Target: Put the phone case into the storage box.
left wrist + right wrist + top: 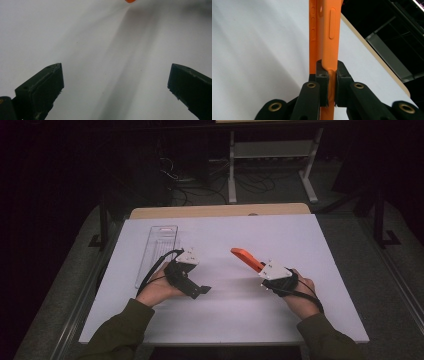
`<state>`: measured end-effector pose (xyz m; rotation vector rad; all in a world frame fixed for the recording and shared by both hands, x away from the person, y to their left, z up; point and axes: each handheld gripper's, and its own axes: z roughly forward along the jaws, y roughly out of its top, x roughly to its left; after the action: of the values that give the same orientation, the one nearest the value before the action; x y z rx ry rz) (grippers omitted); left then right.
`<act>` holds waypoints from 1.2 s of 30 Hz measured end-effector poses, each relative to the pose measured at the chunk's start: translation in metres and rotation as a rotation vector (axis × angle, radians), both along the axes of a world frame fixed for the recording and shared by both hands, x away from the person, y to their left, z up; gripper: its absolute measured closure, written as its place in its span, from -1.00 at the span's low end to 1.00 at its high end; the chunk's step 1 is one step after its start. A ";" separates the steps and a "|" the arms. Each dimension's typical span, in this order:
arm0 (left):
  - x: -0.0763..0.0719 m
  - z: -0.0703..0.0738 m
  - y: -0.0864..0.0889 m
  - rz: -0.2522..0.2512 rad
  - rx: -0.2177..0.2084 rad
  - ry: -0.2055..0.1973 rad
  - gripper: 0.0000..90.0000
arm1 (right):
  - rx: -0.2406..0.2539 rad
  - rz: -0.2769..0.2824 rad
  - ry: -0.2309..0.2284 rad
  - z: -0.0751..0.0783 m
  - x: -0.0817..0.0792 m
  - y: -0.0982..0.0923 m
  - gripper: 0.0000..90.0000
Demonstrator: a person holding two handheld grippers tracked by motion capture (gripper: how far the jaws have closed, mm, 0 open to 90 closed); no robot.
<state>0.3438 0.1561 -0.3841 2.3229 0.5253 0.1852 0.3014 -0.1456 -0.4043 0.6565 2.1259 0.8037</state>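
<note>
So the white table [225, 315] is taking up most of the high view, and I'm using it as the landmark for everything else. Its wooden far edge is peeking out beyond the white top.

Next biggest thing: a clear plastic tray [157, 252] is lying flat on the table's left half, toward the far side, long side running away from the person.

The person's left hand [157, 290] is resting on the table's near-left part, just beside the near end of that tray, holding the left gripper [200, 290]. Its jaws are standing wide apart with nothing between them; in the left gripper view they're framing bare white tabletop, with a bit of orange at the top edge.

The right hand [300, 292] is sitting over the table's near-right part with the right gripper [261, 266], and its jaws are clamping down on an orange phone case [325, 32]. The case is sticking out toward the table's middle, tilted up off the surface. In the right gripper view it's edge-on between the pads, side button bumps showing.
</note>
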 end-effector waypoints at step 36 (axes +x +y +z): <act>0.001 -0.001 0.003 0.034 -0.043 -0.003 -1.00 | 0.429 -0.056 0.228 0.006 0.006 -0.016 0.84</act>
<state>0.3453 0.1596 -0.3848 2.2729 0.5627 0.1916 0.3072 -0.1614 -0.3983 1.0685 2.1380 1.2183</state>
